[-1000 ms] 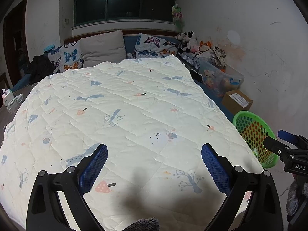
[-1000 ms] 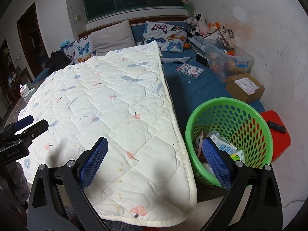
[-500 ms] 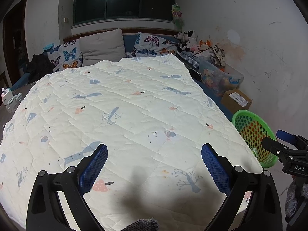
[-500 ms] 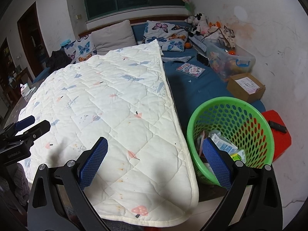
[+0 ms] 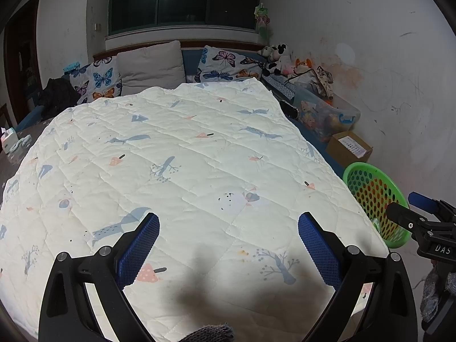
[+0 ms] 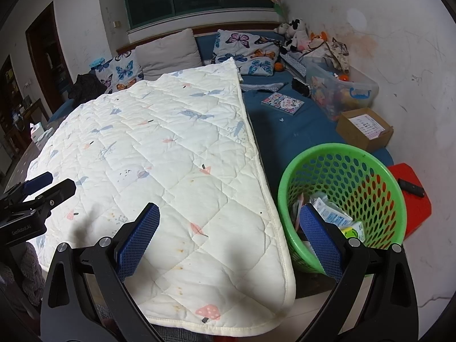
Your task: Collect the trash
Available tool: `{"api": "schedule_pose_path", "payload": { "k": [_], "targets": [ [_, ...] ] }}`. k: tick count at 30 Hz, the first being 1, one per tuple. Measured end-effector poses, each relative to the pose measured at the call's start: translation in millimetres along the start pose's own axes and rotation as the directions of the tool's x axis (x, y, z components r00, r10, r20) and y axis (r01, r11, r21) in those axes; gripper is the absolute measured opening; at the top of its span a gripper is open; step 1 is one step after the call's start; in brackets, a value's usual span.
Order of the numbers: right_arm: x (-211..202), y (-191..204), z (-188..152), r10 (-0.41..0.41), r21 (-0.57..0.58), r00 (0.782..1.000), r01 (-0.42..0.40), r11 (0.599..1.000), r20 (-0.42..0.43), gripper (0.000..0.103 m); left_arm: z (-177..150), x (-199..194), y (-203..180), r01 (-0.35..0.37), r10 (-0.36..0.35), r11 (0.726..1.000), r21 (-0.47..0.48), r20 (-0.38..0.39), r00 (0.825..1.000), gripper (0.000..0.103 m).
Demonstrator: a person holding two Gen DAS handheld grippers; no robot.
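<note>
A green perforated basket (image 6: 353,171) stands on the floor at the bed's right side, with white and yellow-green wrappers (image 6: 333,216) lying inside it. In the left wrist view the same basket (image 5: 373,193) shows past the quilt's right edge. My left gripper (image 5: 228,242) hangs open over the near end of the cream quilt (image 5: 176,171), nothing between its blue pads. My right gripper (image 6: 229,239) is open too, spanning the quilt's corner and the basket's near rim, and it holds nothing. Each gripper appears at the edge of the other's view.
A cardboard box (image 6: 364,128), a clear bin of toys (image 6: 342,91) and a red stool (image 6: 410,193) with a remote line the right wall. A sticker book (image 6: 282,104) lies on the blue sheet. Butterfly pillows (image 5: 228,65) and plush toys sit at the headboard.
Both views have drifted slightly; the basket sits a little further right and lower in each. Both grippers stay open and empty.
</note>
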State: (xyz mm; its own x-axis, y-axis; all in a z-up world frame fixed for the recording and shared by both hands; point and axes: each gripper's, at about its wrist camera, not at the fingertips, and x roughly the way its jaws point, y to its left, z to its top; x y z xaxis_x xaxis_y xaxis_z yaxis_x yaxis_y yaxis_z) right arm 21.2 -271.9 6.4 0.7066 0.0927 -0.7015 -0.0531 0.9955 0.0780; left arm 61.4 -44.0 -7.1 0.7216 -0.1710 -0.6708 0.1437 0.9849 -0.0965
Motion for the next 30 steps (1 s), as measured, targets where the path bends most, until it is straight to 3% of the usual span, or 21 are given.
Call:
{"api": "schedule_pose_path", "payload": {
  "k": [30],
  "targets": [
    [-8, -3, 4, -0.007, -0.006, 1.0, 0.007, 1.0, 0.012, 0.098, 4, -4, -12, 0.033, -0.033, 0.999, 0.018, 0.009, 0.999, 0.095]
  ]
}}
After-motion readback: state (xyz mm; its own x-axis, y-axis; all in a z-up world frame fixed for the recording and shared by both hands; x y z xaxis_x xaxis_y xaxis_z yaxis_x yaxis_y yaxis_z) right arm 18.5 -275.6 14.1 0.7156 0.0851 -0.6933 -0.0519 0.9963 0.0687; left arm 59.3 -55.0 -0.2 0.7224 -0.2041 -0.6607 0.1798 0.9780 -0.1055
